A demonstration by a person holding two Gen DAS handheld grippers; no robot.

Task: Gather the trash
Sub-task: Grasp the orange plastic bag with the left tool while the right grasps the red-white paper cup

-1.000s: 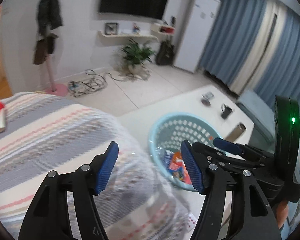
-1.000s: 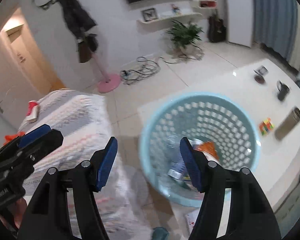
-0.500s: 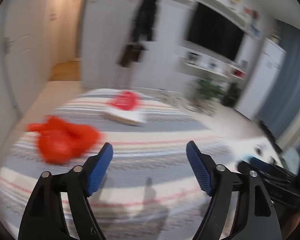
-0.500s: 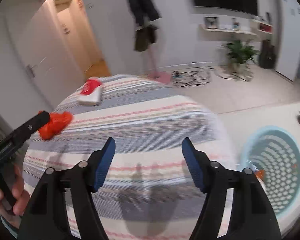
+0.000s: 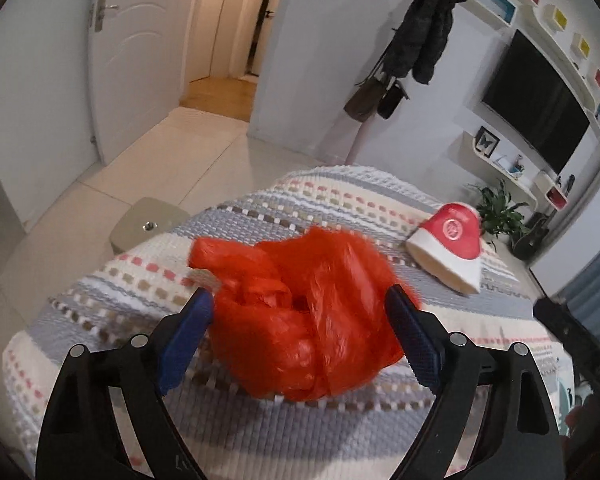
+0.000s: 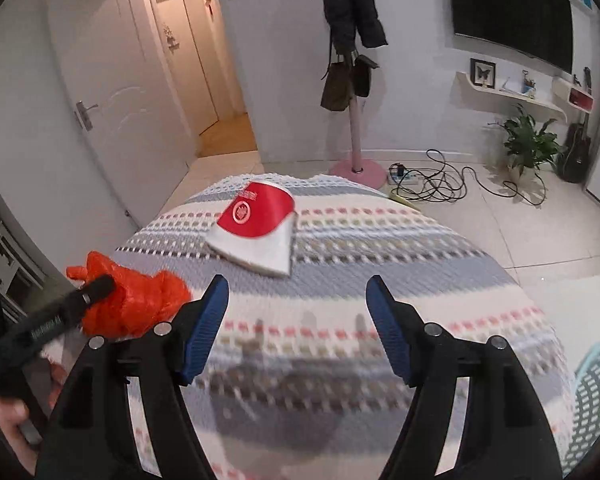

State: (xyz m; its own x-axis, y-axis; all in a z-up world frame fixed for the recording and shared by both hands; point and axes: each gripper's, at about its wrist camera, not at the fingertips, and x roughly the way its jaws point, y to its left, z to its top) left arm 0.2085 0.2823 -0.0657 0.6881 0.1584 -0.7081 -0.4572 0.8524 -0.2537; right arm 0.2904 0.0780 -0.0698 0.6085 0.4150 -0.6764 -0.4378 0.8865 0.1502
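A crumpled red plastic bag (image 5: 300, 312) lies on the striped knit cover (image 5: 340, 208). My left gripper (image 5: 297, 312) straddles the bag, its jaws opening, with a blue pad on either side and neither visibly pressing it. A flattened red-and-white paper cup (image 5: 452, 244) lies further back on the right. In the right wrist view the cup (image 6: 256, 228) lies just beyond my right gripper (image 6: 297, 292), which is open with only the cover between its fingers. The bag (image 6: 136, 304) sits at the left there, partly hidden by a black finger of the left gripper. The blue basket (image 6: 596, 392) shows at the right edge.
A beige box (image 5: 148, 224) stands on the tiled floor left of the cover. Behind are a pink-footed coat stand (image 6: 354, 128), loose cables (image 6: 432, 184), a potted plant (image 6: 528, 144) and a white door (image 5: 124, 60). A person's hand (image 6: 12, 420) holds the left gripper.
Both views have swung from the blue basket on the white table to the striped cover. The left gripper has closed in around the red bag with wider jaws; the right now faces the cup.
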